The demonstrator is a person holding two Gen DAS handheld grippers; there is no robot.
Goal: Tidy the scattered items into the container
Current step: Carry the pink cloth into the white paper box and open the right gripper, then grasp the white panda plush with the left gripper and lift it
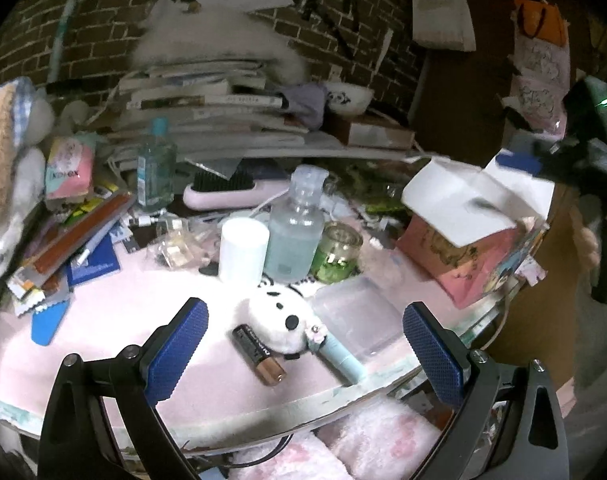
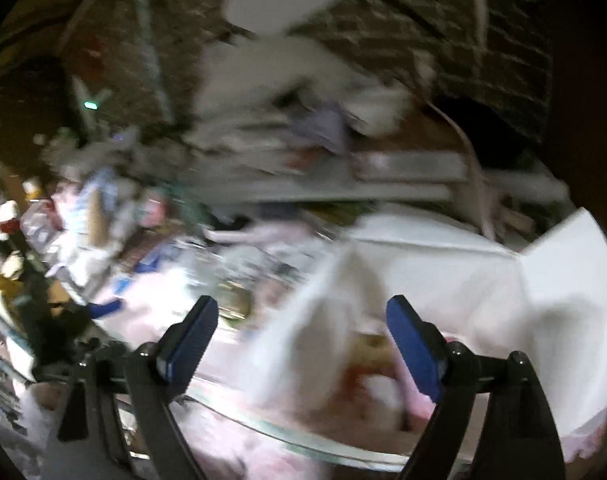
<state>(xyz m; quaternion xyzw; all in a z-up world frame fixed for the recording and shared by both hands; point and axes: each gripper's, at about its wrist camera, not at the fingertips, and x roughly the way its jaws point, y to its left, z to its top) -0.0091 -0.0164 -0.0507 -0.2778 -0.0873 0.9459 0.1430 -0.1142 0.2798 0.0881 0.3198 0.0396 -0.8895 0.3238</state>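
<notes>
In the left wrist view, a black and copper battery [image 1: 259, 356], a white plush panda [image 1: 277, 316] and a light blue pen-like tube [image 1: 339, 356] lie near the front of the pink table [image 1: 115, 320]. My left gripper [image 1: 305, 354] is open just in front of them, holding nothing. The pink box [image 1: 469, 258] with open white flaps stands at the right. My right gripper [image 2: 301, 340] is open and empty, above the box's open top [image 2: 423, 280]; its view is blurred. It also shows at the right edge of the left wrist view [image 1: 583, 168].
A white cylinder [image 1: 243, 250], a clear bottle [image 1: 297, 228], a green glass jar [image 1: 337, 254] and a clear plastic case [image 1: 359, 316] stand behind the panda. Stacked books [image 1: 223, 108], a pink hairbrush [image 1: 231, 190] and clutter fill the back and left.
</notes>
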